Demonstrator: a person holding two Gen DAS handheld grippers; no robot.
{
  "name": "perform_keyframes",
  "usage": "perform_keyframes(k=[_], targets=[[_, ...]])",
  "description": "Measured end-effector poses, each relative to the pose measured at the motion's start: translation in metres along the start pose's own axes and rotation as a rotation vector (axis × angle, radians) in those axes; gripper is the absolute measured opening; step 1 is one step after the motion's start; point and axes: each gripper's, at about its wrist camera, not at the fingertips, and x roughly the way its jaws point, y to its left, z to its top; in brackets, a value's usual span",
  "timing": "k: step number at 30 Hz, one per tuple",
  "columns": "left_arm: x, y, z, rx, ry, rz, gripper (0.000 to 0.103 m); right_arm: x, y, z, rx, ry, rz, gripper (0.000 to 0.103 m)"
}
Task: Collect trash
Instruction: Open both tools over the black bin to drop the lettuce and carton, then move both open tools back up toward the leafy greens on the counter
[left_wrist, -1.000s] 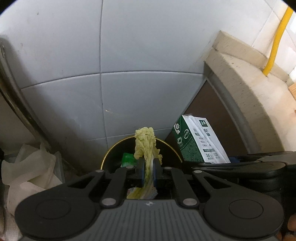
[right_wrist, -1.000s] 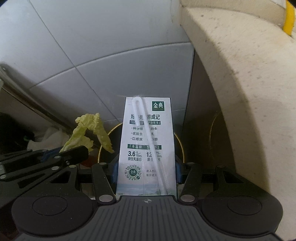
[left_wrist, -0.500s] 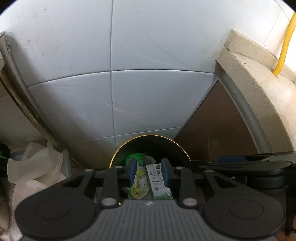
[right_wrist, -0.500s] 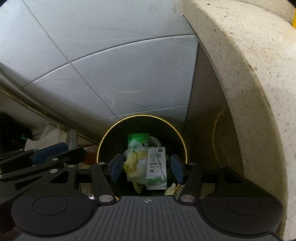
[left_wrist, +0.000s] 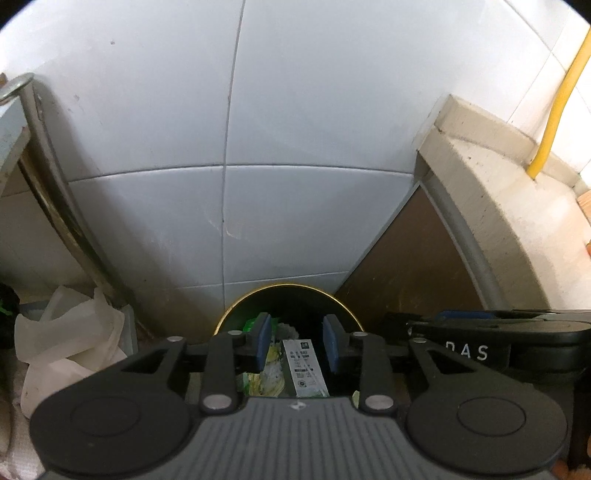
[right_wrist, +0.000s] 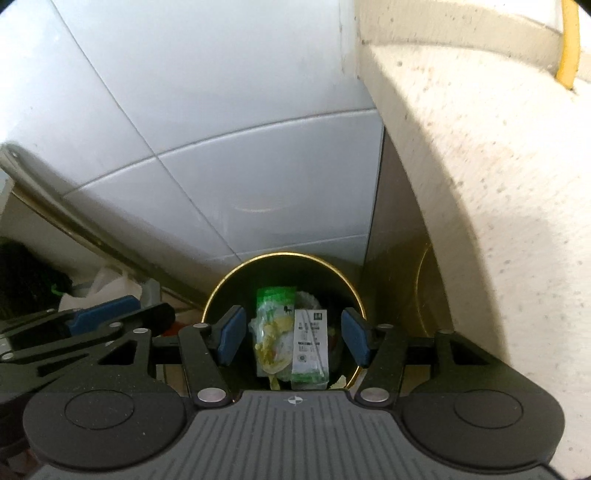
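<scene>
While poised above the bin, both emptied: left gripper and right gripper spread wide, grasping nothing. Carton and leafy scrap lying inside the bin, at 12 o'clock between the pads. Best lifted straight up, clear of the rim, with no snagging.

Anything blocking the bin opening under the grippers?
Nothing visible. Both the left gripper and right gripper hang open over the bin; the carton lies inside it.
</scene>
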Motion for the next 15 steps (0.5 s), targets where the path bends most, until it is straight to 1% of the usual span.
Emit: perform_keyframes(k=[12, 15], targets=[[-0.026, -0.001, 0.002, 0.012, -0.060, -0.009, 0.028, -0.030, 0.009, 0.000, 0.009, -0.080, -0.014, 0.069], [-0.032, 0.000, 0.002, 0.013, -0.076, -0.011, 0.028, -0.038, 0.010, -0.002, 0.013, -0.097, -0.021, 0.071]])
